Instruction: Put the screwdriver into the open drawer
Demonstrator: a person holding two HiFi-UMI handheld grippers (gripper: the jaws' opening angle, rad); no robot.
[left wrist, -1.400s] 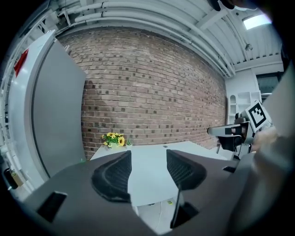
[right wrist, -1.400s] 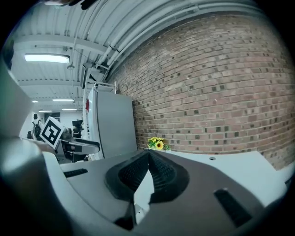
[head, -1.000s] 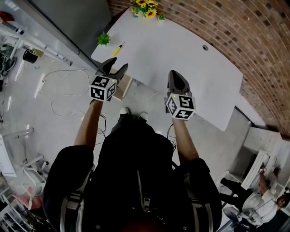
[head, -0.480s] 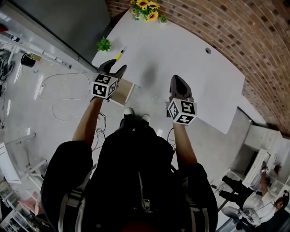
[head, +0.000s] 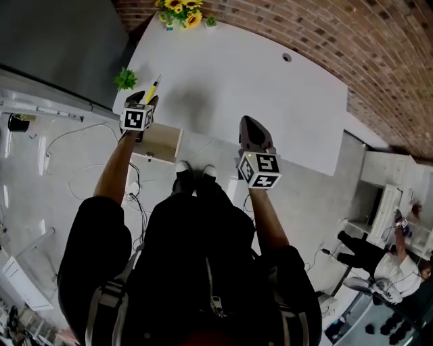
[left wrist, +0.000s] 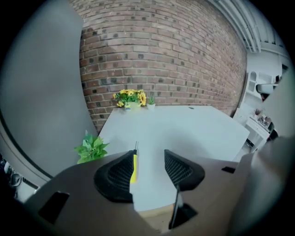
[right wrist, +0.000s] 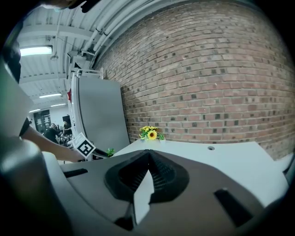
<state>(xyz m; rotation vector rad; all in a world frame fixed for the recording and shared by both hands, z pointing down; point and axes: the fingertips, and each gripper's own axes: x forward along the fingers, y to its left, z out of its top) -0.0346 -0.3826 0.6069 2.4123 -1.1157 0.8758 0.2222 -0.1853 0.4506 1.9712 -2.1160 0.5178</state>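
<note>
A yellow-handled screwdriver lies near the left edge of the white table. My left gripper has its tips at the handle end. In the left gripper view the screwdriver lies between the jaws, close beside the left pad. The left gripper is closing, and the pads do not press on the handle. The open wooden drawer sticks out under the table edge just behind that hand. My right gripper hangs shut and empty over the table's near edge, with its tips meeting.
A small green plant stands left of the screwdriver. Sunflowers sit at the table's far end by the brick wall. A dark panel borders the table's left. Cables lie on the floor.
My left gripper has gone forward and down from above the drawer to the screwdriver, with its jaws narrowing a little. The right gripper has hardly moved.
</note>
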